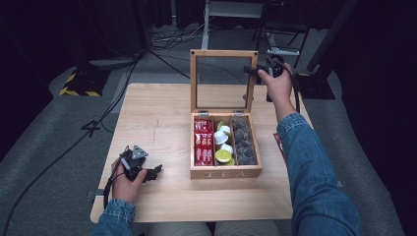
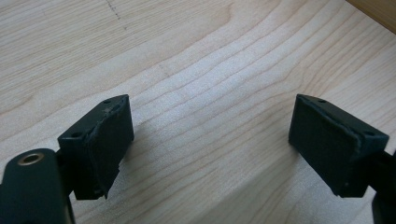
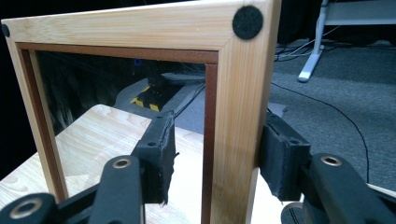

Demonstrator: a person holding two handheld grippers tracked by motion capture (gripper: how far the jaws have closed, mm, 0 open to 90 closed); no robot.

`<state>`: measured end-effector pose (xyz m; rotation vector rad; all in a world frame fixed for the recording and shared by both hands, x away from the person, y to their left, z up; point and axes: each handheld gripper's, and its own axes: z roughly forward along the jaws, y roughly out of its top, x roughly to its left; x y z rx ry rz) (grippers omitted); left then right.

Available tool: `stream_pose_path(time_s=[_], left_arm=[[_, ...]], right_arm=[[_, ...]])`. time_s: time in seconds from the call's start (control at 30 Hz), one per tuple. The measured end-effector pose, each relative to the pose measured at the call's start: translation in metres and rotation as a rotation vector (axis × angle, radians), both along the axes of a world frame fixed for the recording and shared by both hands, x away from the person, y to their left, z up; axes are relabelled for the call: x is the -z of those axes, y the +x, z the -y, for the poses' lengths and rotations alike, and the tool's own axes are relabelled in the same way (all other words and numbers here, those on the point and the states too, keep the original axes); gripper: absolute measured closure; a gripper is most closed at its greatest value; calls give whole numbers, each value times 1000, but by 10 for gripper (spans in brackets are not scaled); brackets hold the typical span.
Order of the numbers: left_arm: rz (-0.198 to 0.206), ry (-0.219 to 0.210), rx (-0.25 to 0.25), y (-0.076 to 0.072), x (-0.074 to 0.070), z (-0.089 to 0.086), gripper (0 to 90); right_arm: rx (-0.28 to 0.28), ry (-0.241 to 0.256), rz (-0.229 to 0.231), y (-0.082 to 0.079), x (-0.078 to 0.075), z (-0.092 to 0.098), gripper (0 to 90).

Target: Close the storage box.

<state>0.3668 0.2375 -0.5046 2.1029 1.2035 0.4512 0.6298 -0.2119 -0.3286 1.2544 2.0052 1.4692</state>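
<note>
My right gripper [image 3: 212, 163] straddles the lid [image 1: 223, 53] frame's side, 1 jaw touching; it could slip and slam. My left gripper [image 2: 210, 140] rests wide open, empty.

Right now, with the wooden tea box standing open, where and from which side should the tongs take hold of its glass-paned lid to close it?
Grip the upright wooden lid with the glass pane on its right frame rail, near the free top corner, coming from the right side. The rail is a narrow flat bar that fits between the jaws, and it is far from the hinges. The right tongs already straddle it there.
</note>
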Motion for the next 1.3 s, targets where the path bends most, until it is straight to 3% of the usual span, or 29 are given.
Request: stream_pose_path(time_s=[0.13, 0.43, 0.53, 1.0, 1.3], left_arm=[[1, -2, -2, 0, 0, 0, 143], [0, 0, 1, 0, 0, 0, 143], [0, -2, -1, 0, 0, 0, 143], [-1, -1, -1, 0, 0, 0, 143], [-1, -1, -1, 0, 0, 0, 143]], right_arm=[[-4, 9, -2, 1, 1, 0, 498], [-25, -32, 0, -11, -10, 1, 510], [-35, -63, 0, -19, -16, 1, 510], [-77, -117, 59, -68, -28, 5, 505], [-115, -104, 50, -96, -31, 10, 468]])
